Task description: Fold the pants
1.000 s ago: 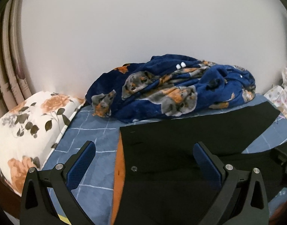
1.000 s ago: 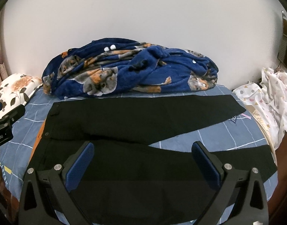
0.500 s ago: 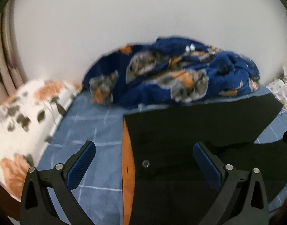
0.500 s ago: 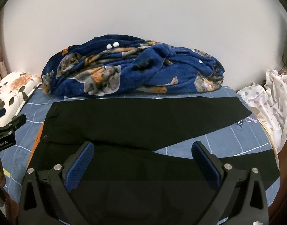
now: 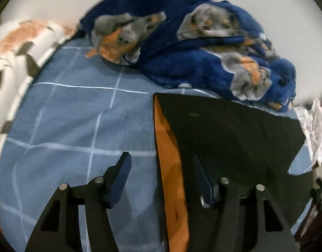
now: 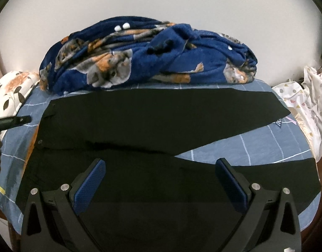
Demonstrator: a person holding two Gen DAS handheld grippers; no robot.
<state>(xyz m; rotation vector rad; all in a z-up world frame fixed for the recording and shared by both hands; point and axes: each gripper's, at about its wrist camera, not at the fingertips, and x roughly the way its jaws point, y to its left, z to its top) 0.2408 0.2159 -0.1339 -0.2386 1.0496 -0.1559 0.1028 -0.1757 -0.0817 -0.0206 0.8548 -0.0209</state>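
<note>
Black pants (image 6: 150,117) lie flat on the blue checked bed sheet (image 5: 77,115), waist at the left, legs spread to the right. The orange lining (image 5: 167,163) of the waistband shows along its left edge. My left gripper (image 5: 161,174) hangs low over that waist edge with its jaws closing. One finger is over the sheet and the other over the black cloth, with the orange edge between them and the pads not pressing on it. My right gripper (image 6: 161,174) stands open over the near leg, with nothing gripped.
A crumpled dark blue blanket (image 6: 140,58) with a dog print lies along the wall behind the pants. A floral pillow (image 5: 18,48) sits at the left. White patterned cloth (image 6: 304,105) is heaped at the right edge of the bed.
My left gripper has dropped and swung toward the waistband's left edge, and its jaws have narrowed. The right gripper has sunk slightly toward the near leg.
</note>
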